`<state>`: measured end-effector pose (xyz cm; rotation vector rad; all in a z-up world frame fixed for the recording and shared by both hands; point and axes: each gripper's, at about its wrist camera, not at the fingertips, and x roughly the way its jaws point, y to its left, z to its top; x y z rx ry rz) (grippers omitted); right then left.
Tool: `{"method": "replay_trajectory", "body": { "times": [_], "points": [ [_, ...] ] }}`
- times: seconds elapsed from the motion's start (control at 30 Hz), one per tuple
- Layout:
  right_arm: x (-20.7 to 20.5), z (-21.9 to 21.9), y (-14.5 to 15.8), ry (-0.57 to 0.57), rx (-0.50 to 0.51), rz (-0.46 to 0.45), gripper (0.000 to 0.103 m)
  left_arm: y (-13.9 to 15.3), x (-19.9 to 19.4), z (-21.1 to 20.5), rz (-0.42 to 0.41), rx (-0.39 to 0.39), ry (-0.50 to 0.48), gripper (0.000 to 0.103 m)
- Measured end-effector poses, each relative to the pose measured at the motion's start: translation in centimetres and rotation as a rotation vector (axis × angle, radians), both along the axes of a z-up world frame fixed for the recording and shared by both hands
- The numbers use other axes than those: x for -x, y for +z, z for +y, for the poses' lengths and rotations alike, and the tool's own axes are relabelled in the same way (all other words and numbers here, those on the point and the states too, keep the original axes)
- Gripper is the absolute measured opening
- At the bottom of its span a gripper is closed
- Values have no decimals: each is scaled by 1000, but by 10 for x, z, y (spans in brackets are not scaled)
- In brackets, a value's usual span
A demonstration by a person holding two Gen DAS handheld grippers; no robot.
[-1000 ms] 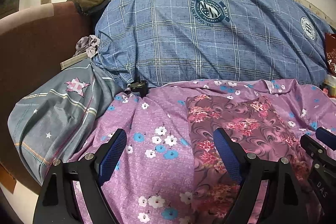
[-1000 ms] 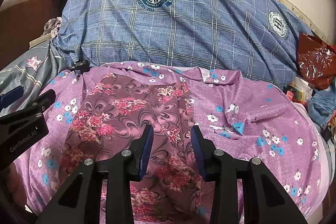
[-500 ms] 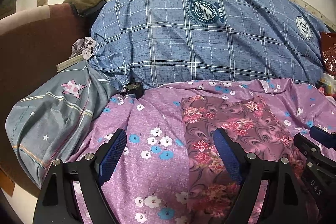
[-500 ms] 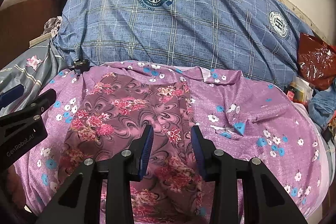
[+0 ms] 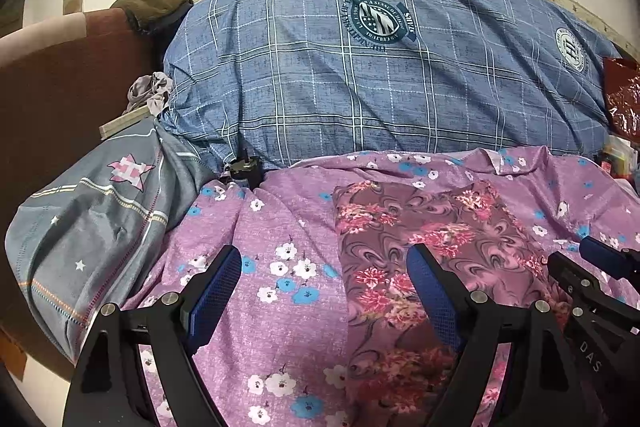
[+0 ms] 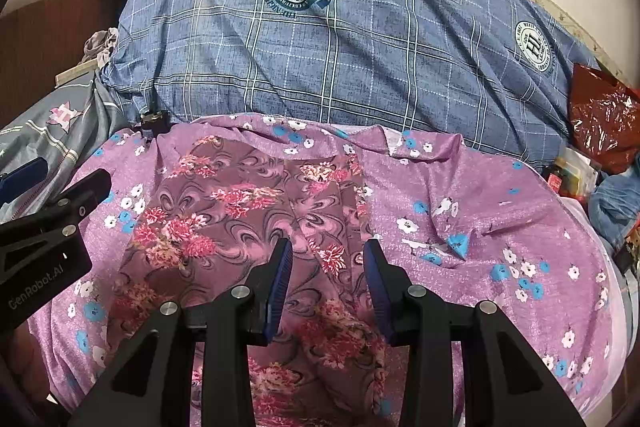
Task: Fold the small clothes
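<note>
On the bed's purple flowered sheet (image 6: 480, 195), the maroon floral garment (image 6: 248, 211) is laid flat. Left tongs (image 5: 320, 291) are held wide, right tongs (image 6: 326, 279) half parted, both empty. Near hem corners should be pinched squarely before folding.

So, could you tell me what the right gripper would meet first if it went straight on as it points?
Probably the maroon floral garment lying on the purple sheet; the right gripper is open and aimed down at it.

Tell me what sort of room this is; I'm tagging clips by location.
Most likely a bedroom: a purple flowered sheet covers a bed, a big blue checked quilt bundle lies along the wall, and a grey starred pillow sits beside it.
</note>
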<state>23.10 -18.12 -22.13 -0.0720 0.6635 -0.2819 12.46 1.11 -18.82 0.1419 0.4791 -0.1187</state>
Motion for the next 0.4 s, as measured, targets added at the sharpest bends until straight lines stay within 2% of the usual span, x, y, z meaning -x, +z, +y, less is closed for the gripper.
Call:
{"method": "replay_trajectory", "body": {
  "times": [0.2, 0.3, 0.4],
  "points": [
    [0, 0, 0, 2, 4, 2, 38, 1, 5, -3, -11, 8, -17, 85],
    [0, 0, 0, 3, 4, 3, 38, 5, 12, 2, -35, 73, -56, 85],
    [0, -2, 0, -1, 7, 6, 38, 8, 17, 9, -91, 66, -4, 85]
  ]
}}
